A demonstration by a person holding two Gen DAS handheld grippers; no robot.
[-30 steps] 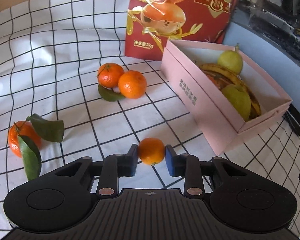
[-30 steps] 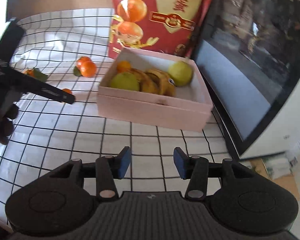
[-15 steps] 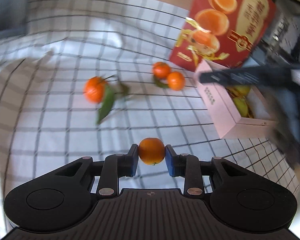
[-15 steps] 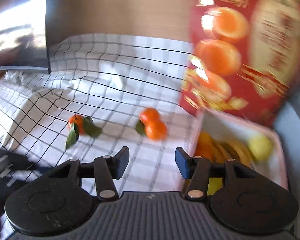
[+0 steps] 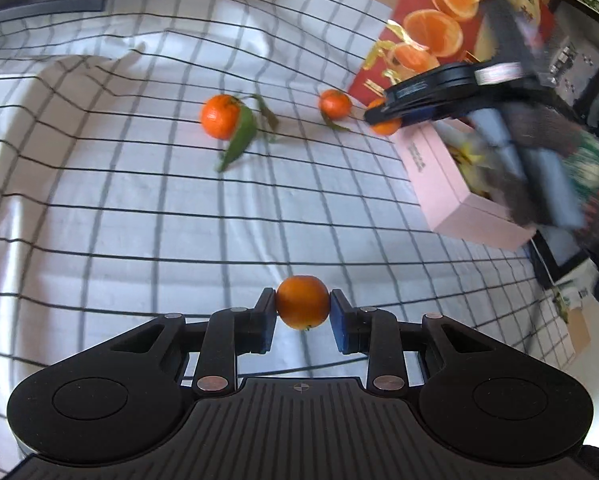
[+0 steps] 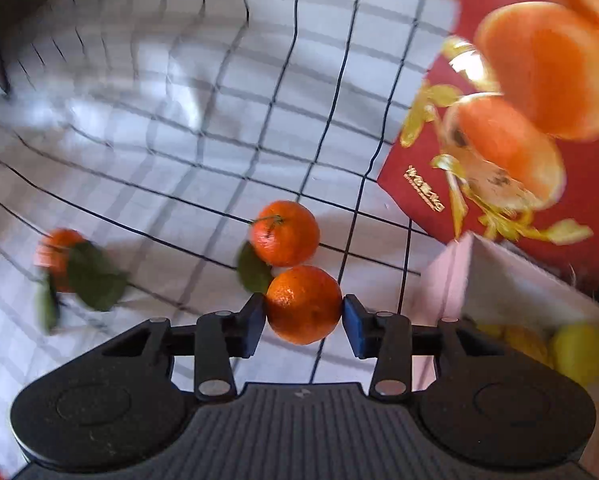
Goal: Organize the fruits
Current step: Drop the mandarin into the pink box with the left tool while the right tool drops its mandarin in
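My left gripper point(image 5: 302, 307) is shut on a small tangerine point(image 5: 302, 302) and holds it above the checked cloth. My right gripper point(image 6: 303, 312) has its blue pads against both sides of a tangerine point(image 6: 304, 304) that lies on the cloth beside the pink box point(image 6: 455, 280); it shows in the left wrist view point(image 5: 385, 118) too. A second tangerine point(image 6: 285, 233) with a leaf touches it from behind. A leafy tangerine point(image 6: 59, 258) lies to the left. The pink box point(image 5: 451, 184) holds yellow fruit point(image 6: 579, 354).
A red tangerine carton point(image 6: 539, 140) stands behind the box. The white checked cloth point(image 5: 139, 220) covers the table, with wrinkles at the far left. A dark appliance point(image 5: 587, 80) stands right of the box.
My left gripper has lifted and drawn back with its tangerine. My right gripper has swung left and down to the pair of tangerines and closed from wide open onto the nearer one.
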